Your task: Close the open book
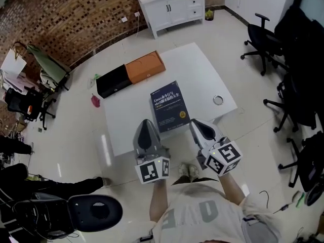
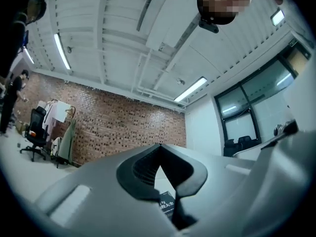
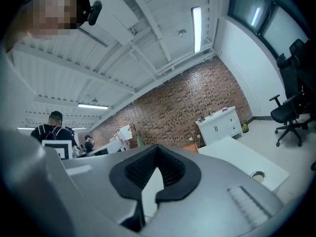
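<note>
The book [image 1: 169,106] lies closed on the white table [image 1: 202,70], its dark blue cover with white print facing up. My left gripper [image 1: 146,127] hovers over the table's near edge, just left of the book's near corner, with its jaws shut and empty. My right gripper [image 1: 198,126] hovers to the right of the book's near end, also shut with nothing in it. In the left gripper view the closed jaws [image 2: 159,152] point out level, and a bit of the book [image 2: 167,206] shows through the gap below them. The right gripper view shows shut jaws [image 3: 157,151] above the table.
An orange box [image 1: 145,67] and a black box [image 1: 112,81] lie at the table's far left edge. A small metal ring [image 1: 218,99] sits near the right edge. Office chairs [image 1: 263,34] stand at the right, a white cabinet [image 1: 172,4] stands beyond the table, and a pink item [image 1: 95,101] lies on the floor.
</note>
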A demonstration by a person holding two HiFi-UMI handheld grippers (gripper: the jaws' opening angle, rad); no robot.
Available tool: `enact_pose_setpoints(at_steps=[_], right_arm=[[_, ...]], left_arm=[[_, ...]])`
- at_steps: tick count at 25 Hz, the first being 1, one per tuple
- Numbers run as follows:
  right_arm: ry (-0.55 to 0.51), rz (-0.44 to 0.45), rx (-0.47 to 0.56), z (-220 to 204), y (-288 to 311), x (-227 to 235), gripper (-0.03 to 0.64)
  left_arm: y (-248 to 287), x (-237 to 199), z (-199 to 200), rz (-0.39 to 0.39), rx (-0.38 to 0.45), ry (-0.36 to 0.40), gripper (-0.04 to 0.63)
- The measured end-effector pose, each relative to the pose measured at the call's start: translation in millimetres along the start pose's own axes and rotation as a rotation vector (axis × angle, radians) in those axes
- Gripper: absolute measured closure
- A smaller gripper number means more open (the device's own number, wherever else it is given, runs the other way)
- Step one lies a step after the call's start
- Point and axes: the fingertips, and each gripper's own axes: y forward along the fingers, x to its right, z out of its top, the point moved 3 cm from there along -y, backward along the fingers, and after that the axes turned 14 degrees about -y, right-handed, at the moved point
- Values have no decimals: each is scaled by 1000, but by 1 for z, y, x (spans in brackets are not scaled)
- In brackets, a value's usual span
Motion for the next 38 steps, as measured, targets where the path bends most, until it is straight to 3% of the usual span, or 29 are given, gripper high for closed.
enact_pose_setpoints(at_steps=[5, 10, 13, 19, 22, 26, 29, 35, 38], right_arm=[[5, 41, 3, 0, -8, -11, 612], [19, 47, 10, -9, -31, -33, 612], [62, 68, 22, -11, -55, -56, 612], [41, 82, 19, -23, -121, -128, 612], [24, 96, -5, -36, -160, -170, 612], [1, 121, -23, -47, -199, -215, 612], [-24, 152, 3, -32, -221, -235, 612], [-68, 147, 37, -6, -285, -237, 612], [-66, 133, 30, -14, -345, -253, 612]], left_arm=[[-39, -3, 35, 29, 10, -36, 578], [-83, -9, 56, 39, 60, 10, 578], [-115, -5, 68, 13, 89, -2, 578], [-214, 8, 88, -64, 77, -63, 578], [-275, 14, 95, -93, 85, -55, 578], [-345, 13, 108, -20, 157, 14, 578], [-378, 18, 117, 38, 180, 22, 579], [-419, 71, 109, 37, 66, -11, 578], [-469, 99, 90, 57, 12, -44, 578]])
